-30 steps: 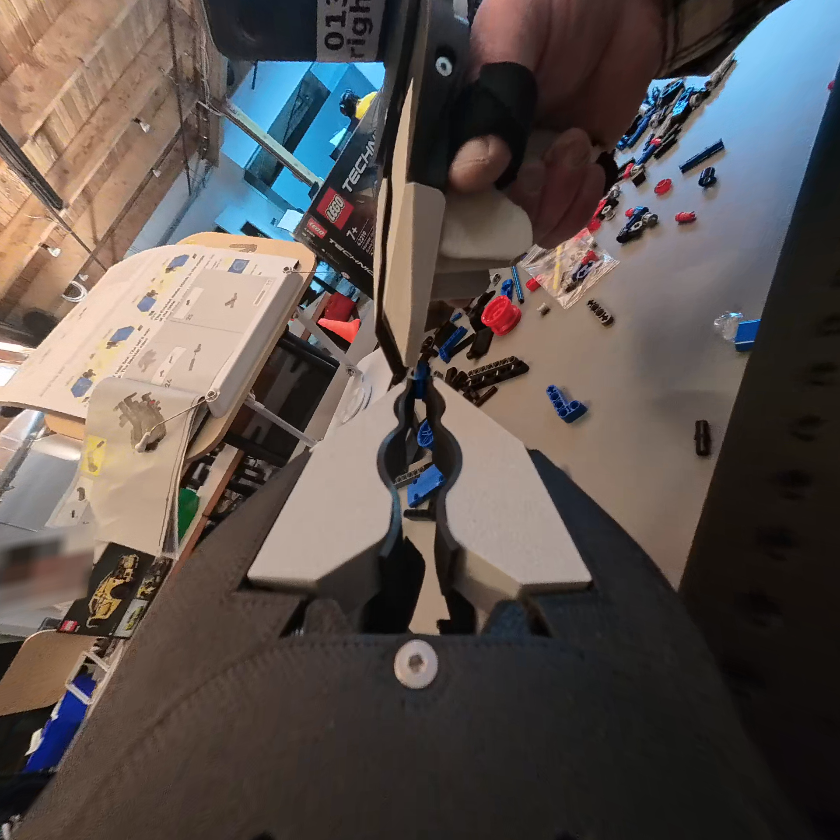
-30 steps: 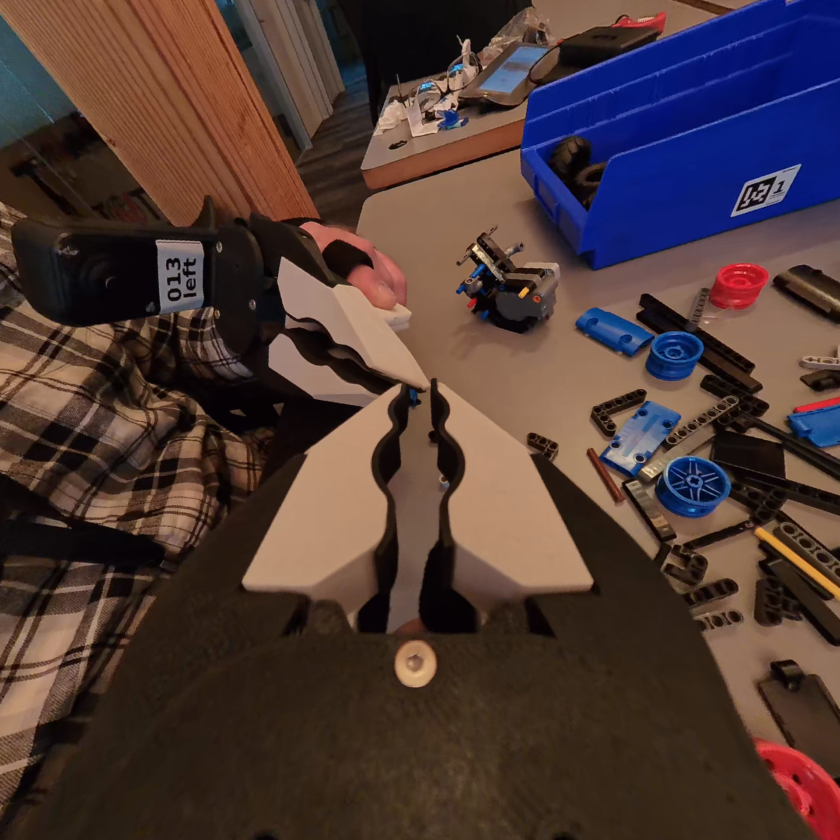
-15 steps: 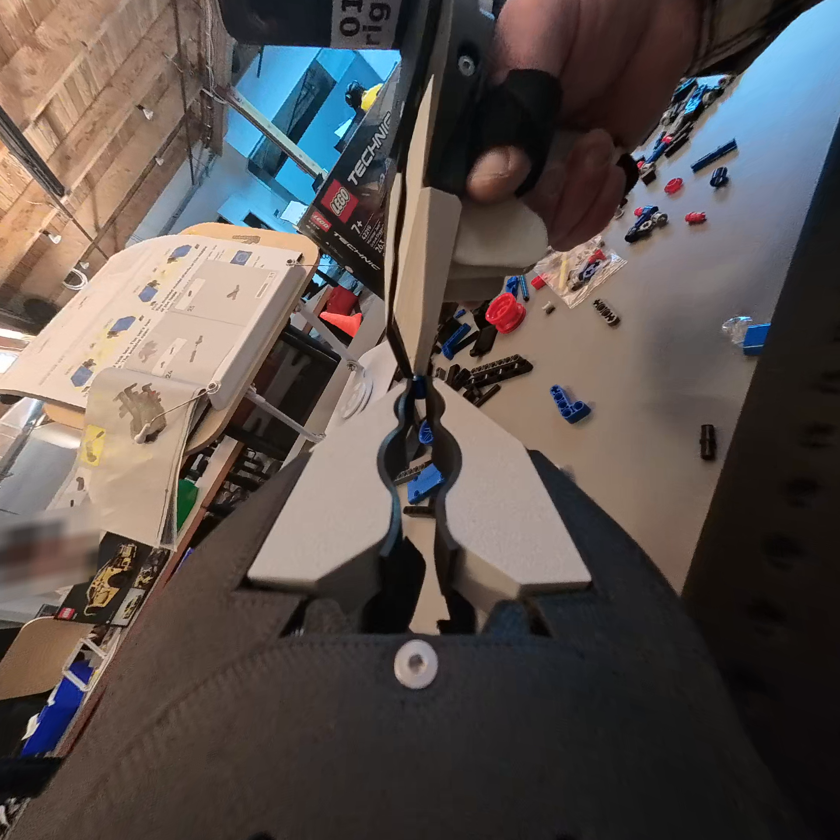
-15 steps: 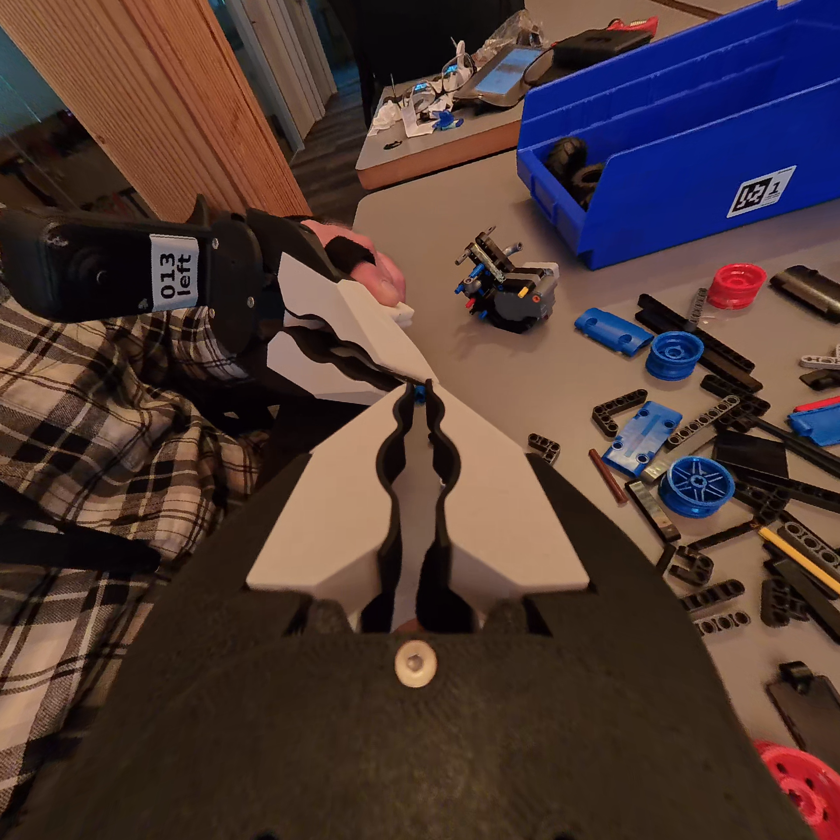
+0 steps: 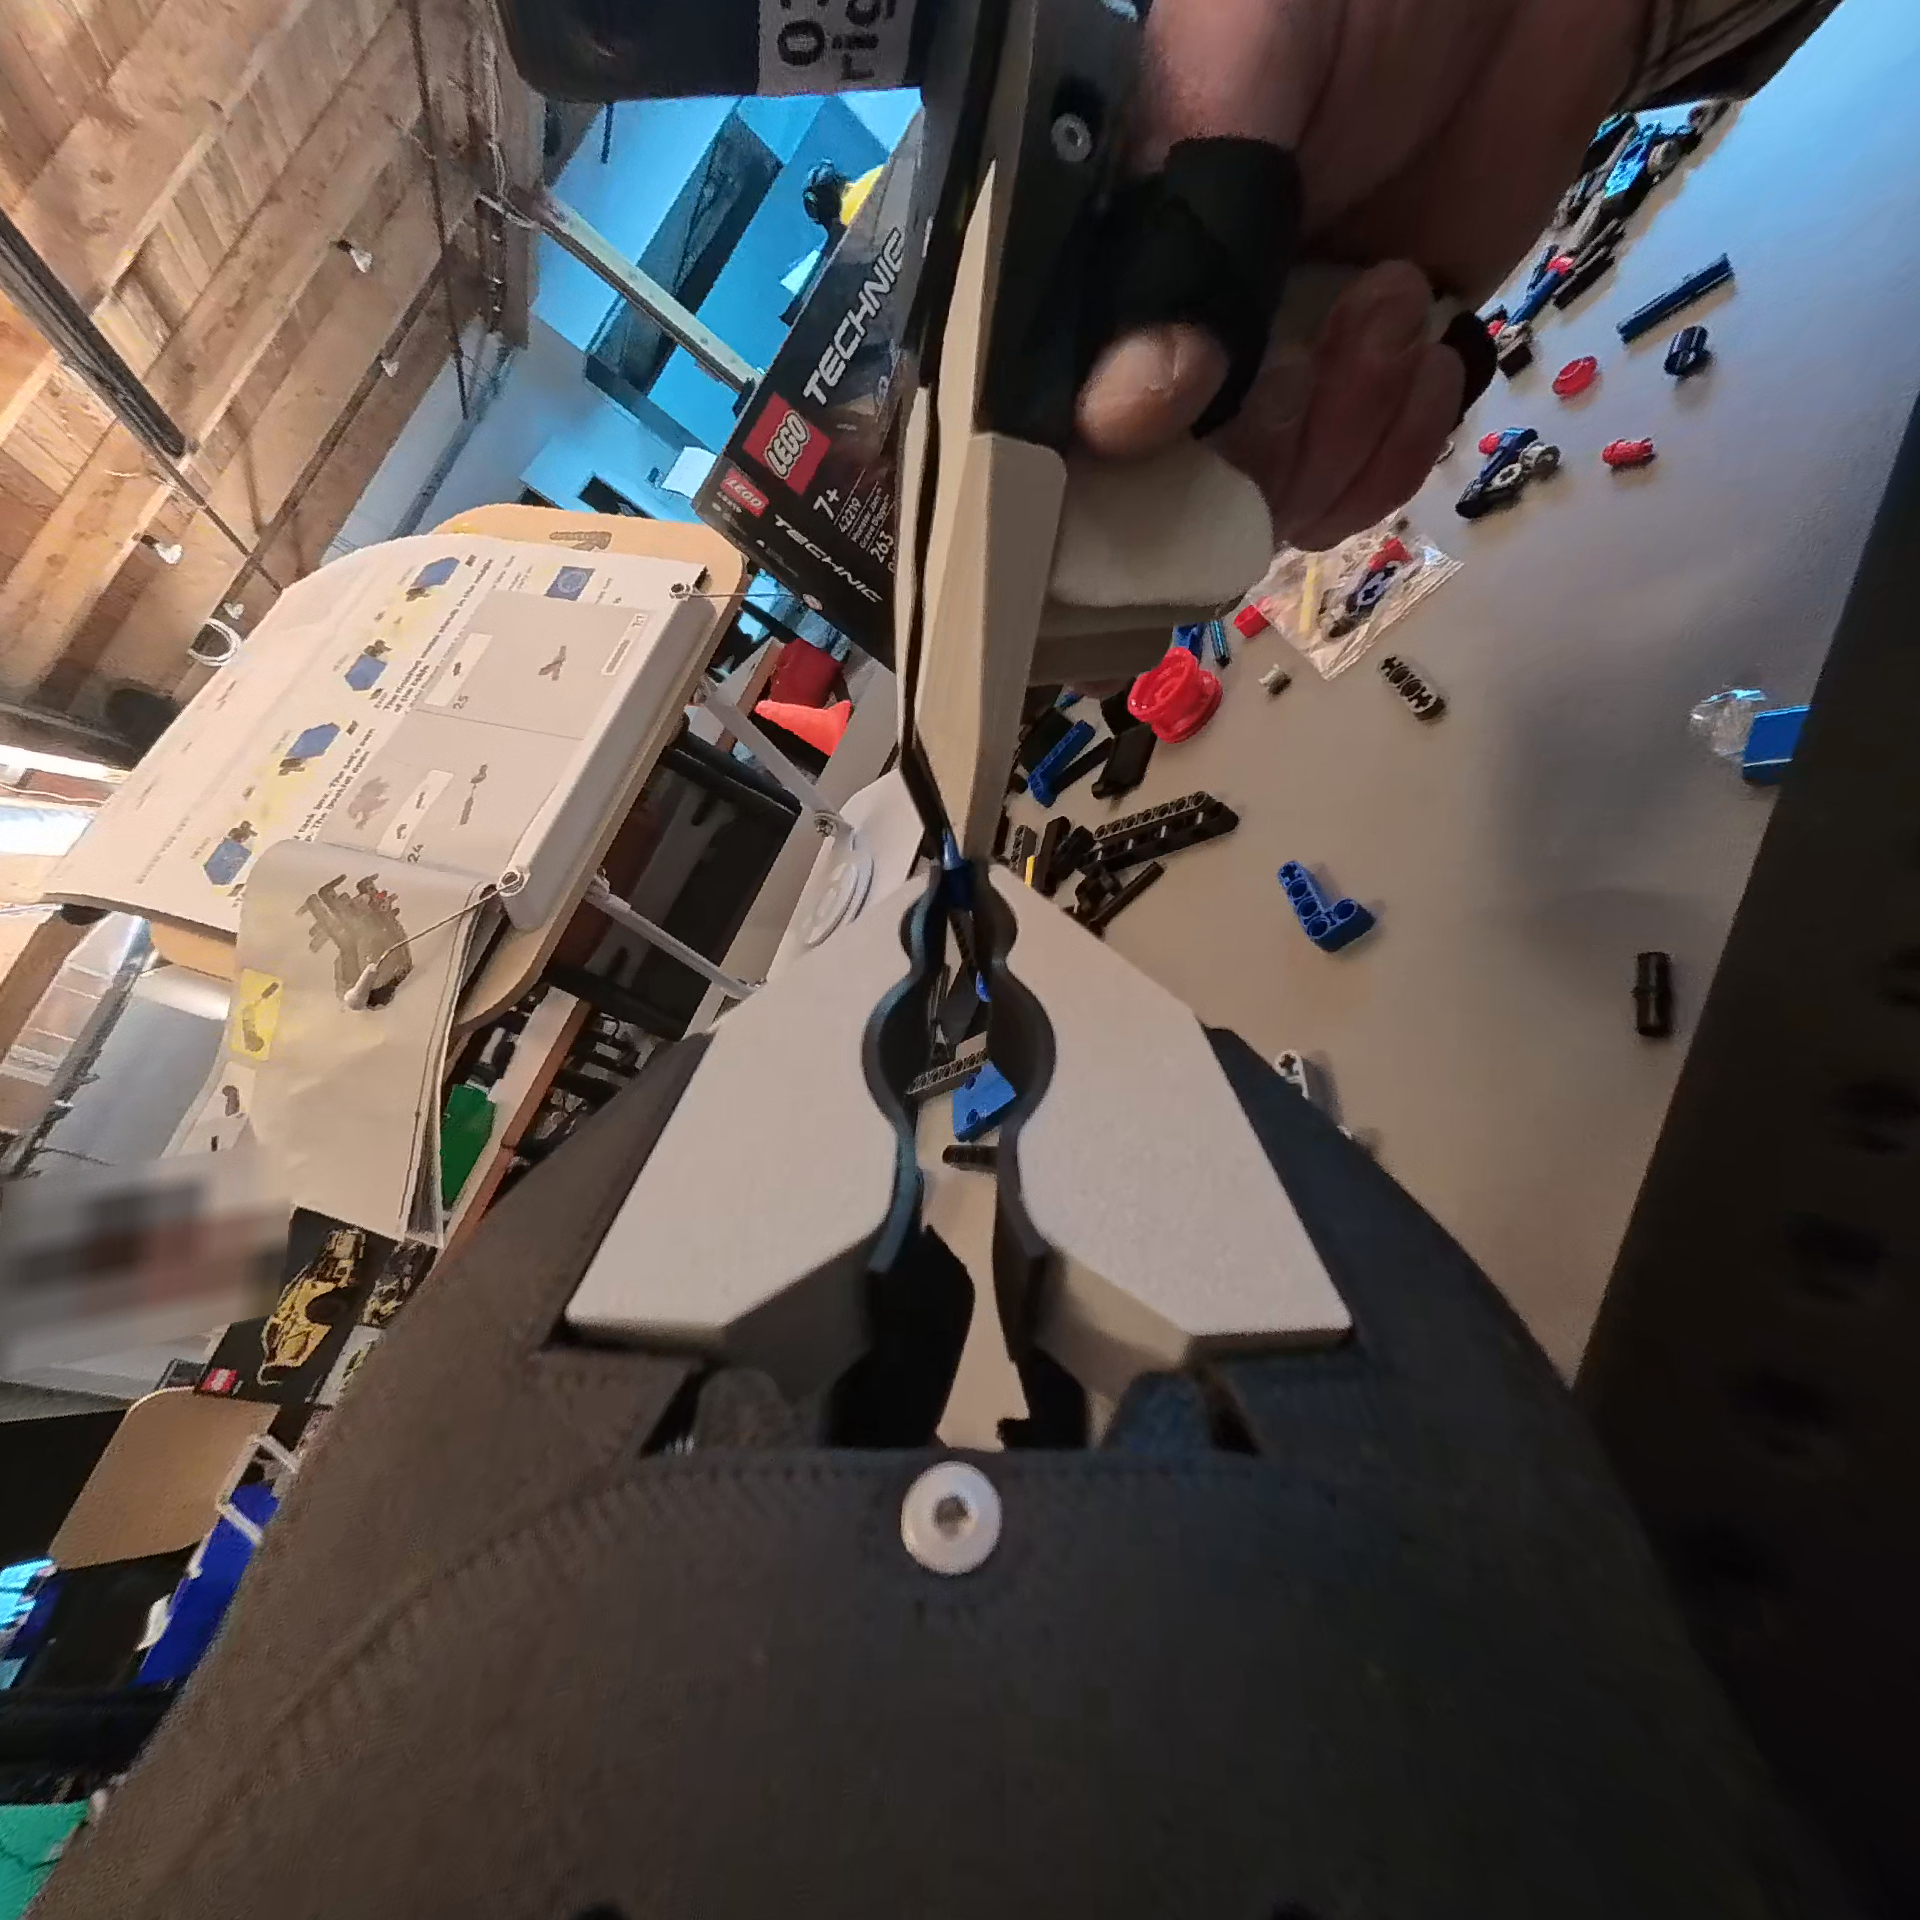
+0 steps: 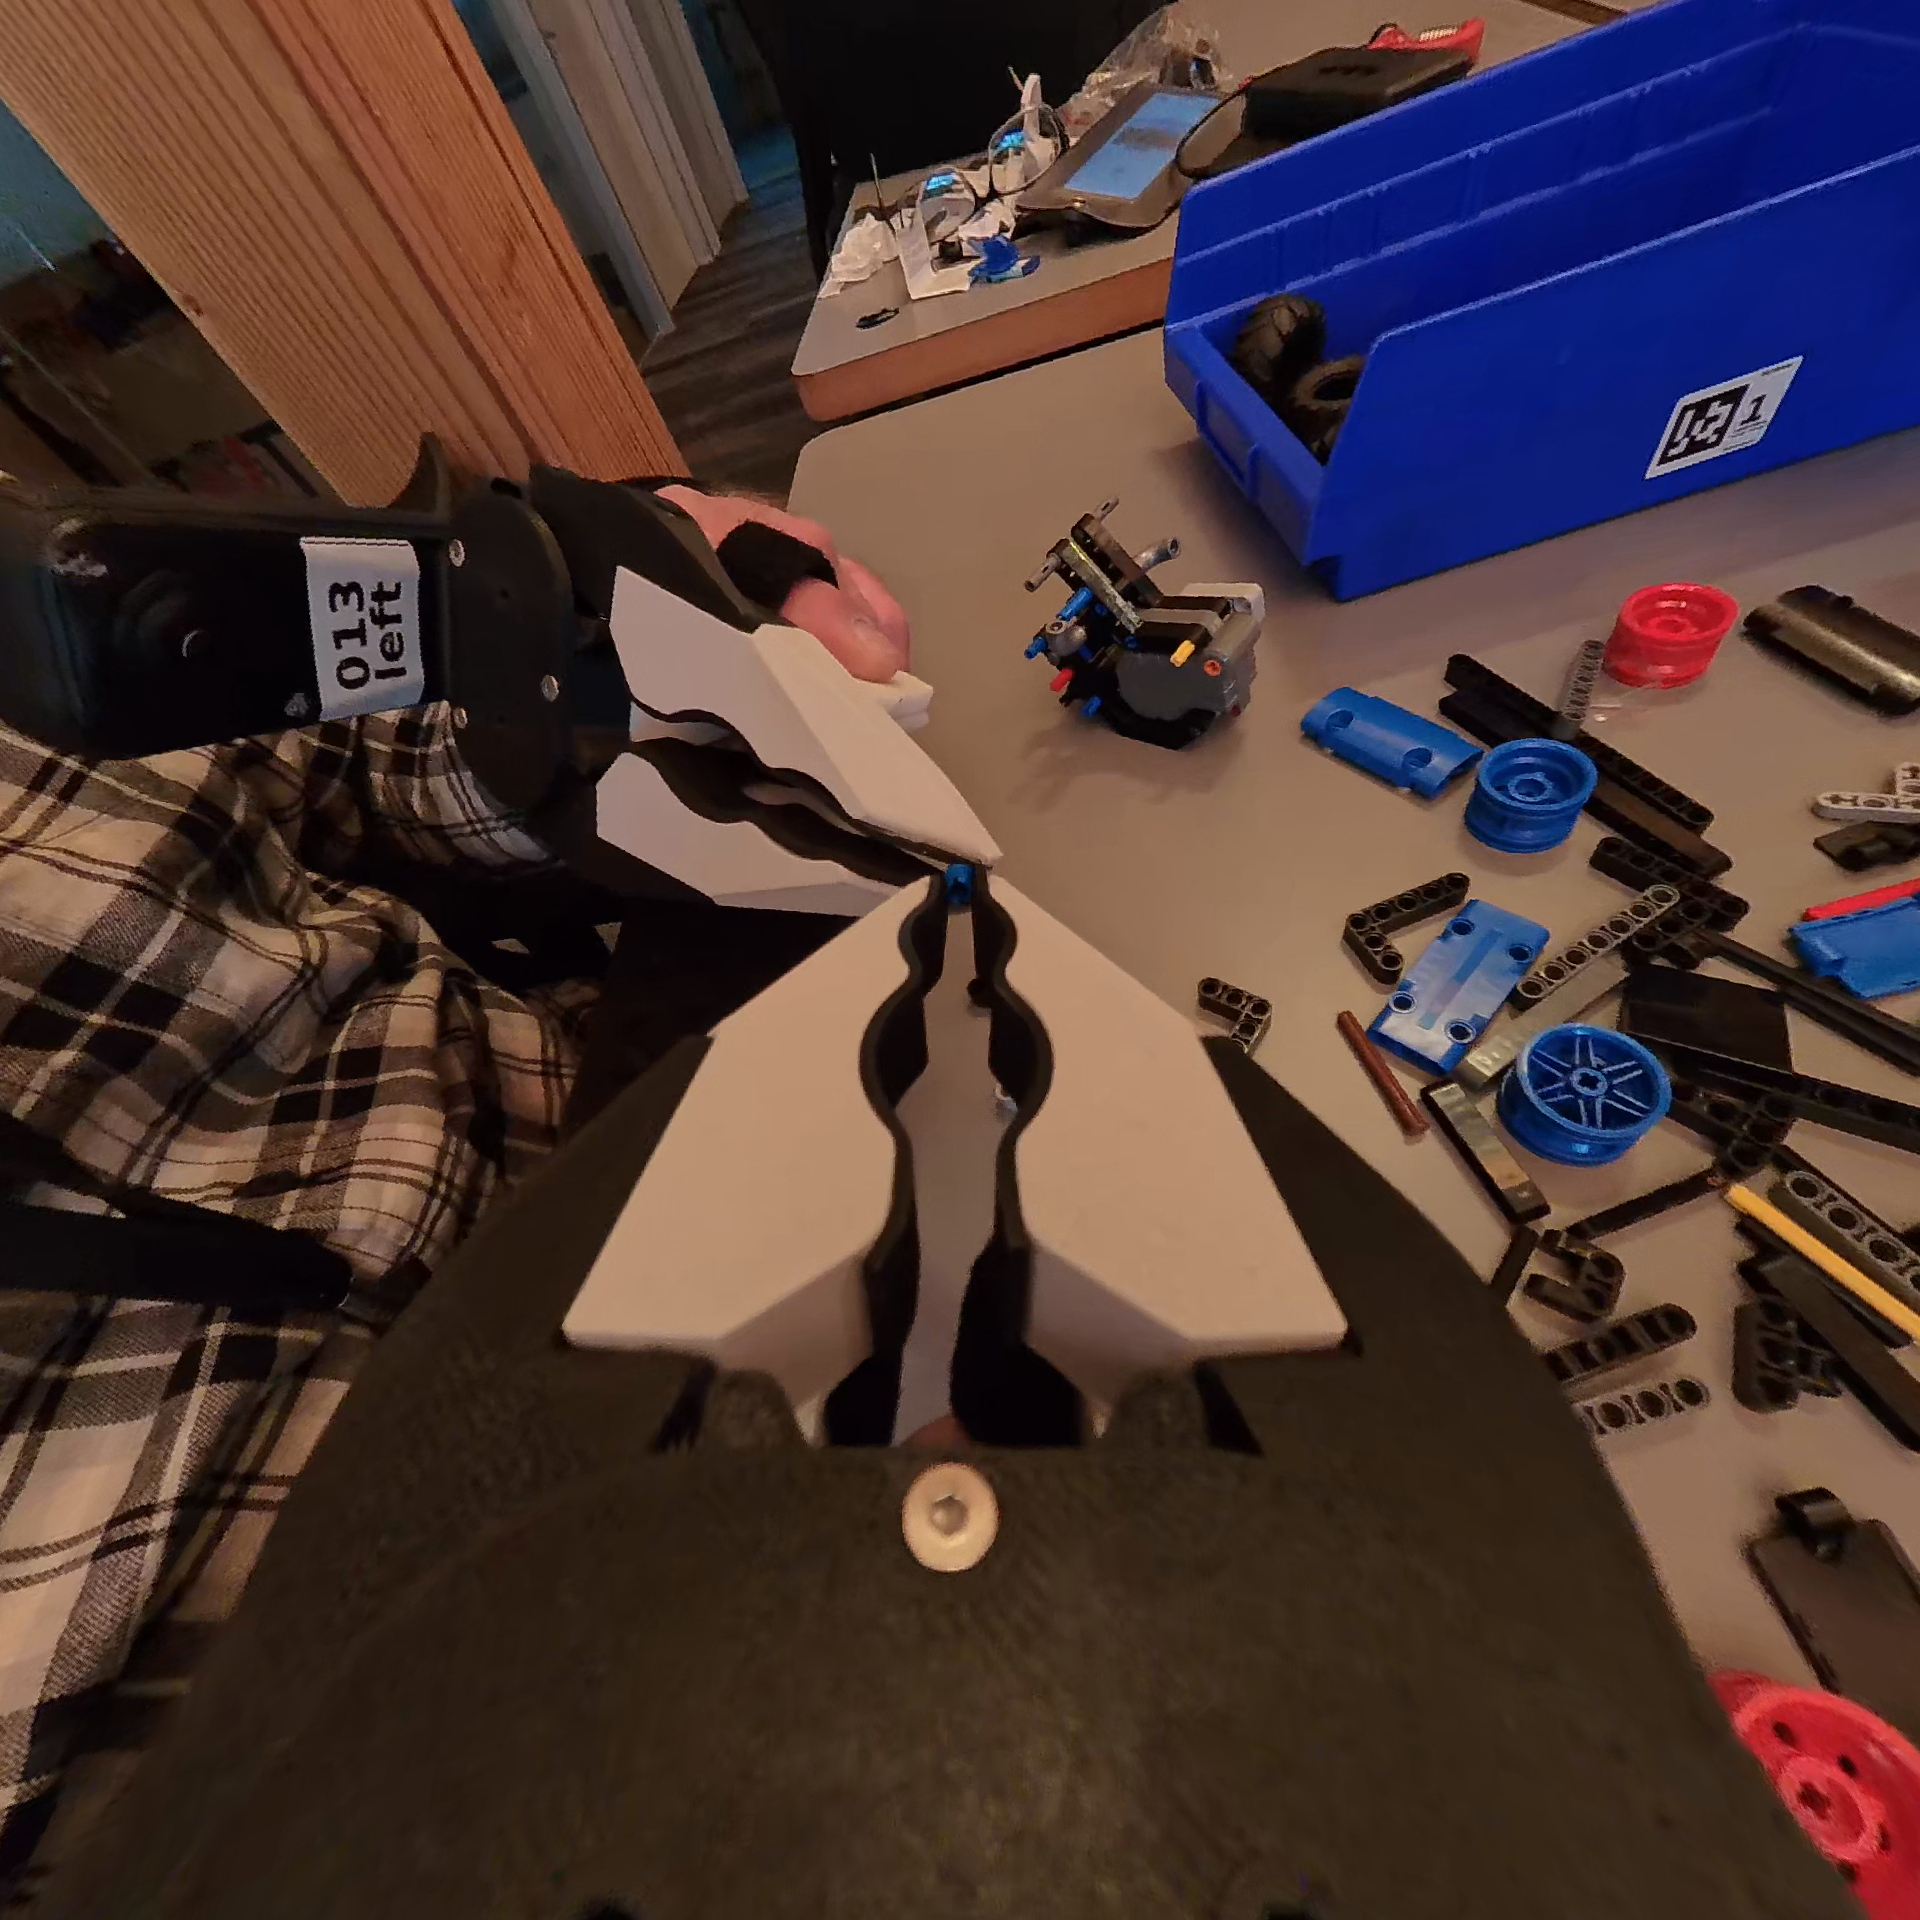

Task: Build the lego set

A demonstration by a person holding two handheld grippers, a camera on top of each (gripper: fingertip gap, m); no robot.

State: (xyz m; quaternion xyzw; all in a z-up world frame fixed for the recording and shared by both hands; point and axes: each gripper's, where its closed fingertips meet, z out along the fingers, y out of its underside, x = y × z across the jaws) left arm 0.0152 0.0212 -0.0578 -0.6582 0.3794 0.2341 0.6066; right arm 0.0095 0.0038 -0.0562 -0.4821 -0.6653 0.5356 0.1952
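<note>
Here, a grey table (image 6: 1195,852) carries scattered Lego parts, with a blue bin (image 6: 1558,343) as the landmark at its far side. Just in front of the bin stands a small part-built model (image 6: 1143,655); to the right of that lie a red wheel (image 6: 1673,634), two blue wheels and many black beams. Beyond the bin's left end stands a second table with a tablet and clutter, and a ribbed wooden wall rises farther left. In the left wrist view, an open instruction booklet (image 5: 405,707) rests on a stand beside the set's box (image 5: 842,457).

The two grippers meet tip to tip above the table's near edge, well in front of the bin. The right gripper (image 6: 961,888) has its fingers nearly together, pinching a small blue pin (image 6: 956,883) at the very tips. The left gripper (image 5: 961,883) is likewise nearly closed around the same blue pin, with a thin dark piece (image 5: 961,956) running back between its fingers.
</note>
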